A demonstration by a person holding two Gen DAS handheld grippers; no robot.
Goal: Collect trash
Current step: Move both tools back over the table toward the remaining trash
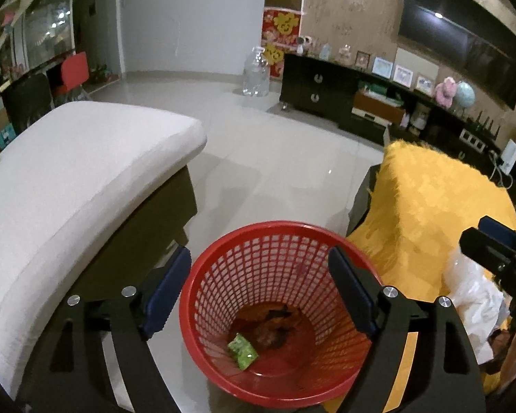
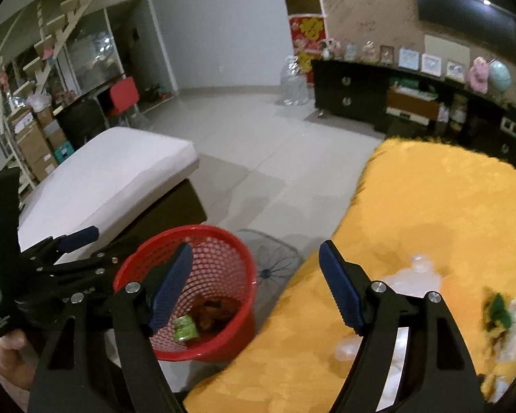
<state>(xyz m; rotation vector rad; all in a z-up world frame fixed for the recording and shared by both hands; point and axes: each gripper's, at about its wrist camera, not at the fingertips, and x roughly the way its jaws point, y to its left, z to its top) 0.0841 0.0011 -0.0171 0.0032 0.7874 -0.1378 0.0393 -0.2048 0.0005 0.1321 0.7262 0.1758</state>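
Observation:
A red mesh waste basket point(image 1: 275, 241) stands on the floor between a white seat and a yellow-covered table. In it lie a green wrapper point(image 1: 243, 350) and brown scraps point(image 1: 268, 330). My left gripper point(image 1: 258, 292) is open and empty, right above the basket. In the right wrist view the basket point(image 2: 220, 241) is at lower left and my right gripper point(image 2: 256, 285) is open and empty over the table's edge. On the yellow cloth point(image 2: 430, 213) lie clear plastic trash point(image 2: 416, 275) and a green and white wrapper point(image 2: 502, 316). The plastic also shows in the left wrist view point(image 1: 471, 296).
A white cushioned seat point(image 1: 79, 179) stands left of the basket. A fan grille point(image 2: 275, 258) lies on the tiled floor beside the basket. A black cabinet point(image 1: 326, 86) with frames and a large clear bottle point(image 1: 256, 72) line the far wall.

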